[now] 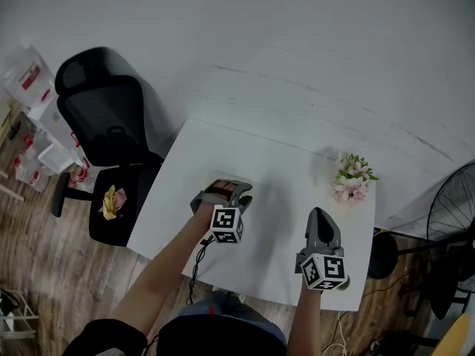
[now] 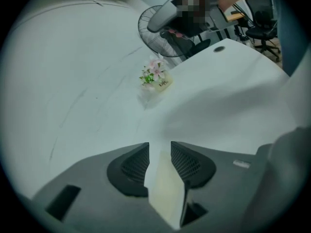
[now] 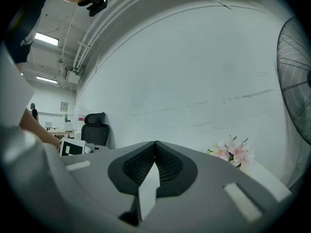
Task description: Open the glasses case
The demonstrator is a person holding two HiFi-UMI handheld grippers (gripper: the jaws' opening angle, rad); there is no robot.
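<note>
No glasses case shows clearly in any view. In the head view my left gripper [image 1: 223, 188] hovers over the near left part of the white table [image 1: 274, 154]. A reddish-brown patch [image 1: 220, 190] lies between its jaws; I cannot tell what it is. In the left gripper view, the left gripper [image 2: 159, 147] is open, with only bare tabletop visible through the gap. My right gripper [image 1: 320, 212] is over the table's near right part, pointing away from me. In its own view the right gripper [image 3: 155, 144] is shut, with nothing between the jaws.
A small pot of pink flowers [image 1: 353, 178] stands at the table's far right corner. A black office chair [image 1: 104, 117] stands left of the table with a yellow thing [image 1: 113, 201] on its seat. A floor fan [image 1: 453, 206] is on the right. A white wall rises behind the table.
</note>
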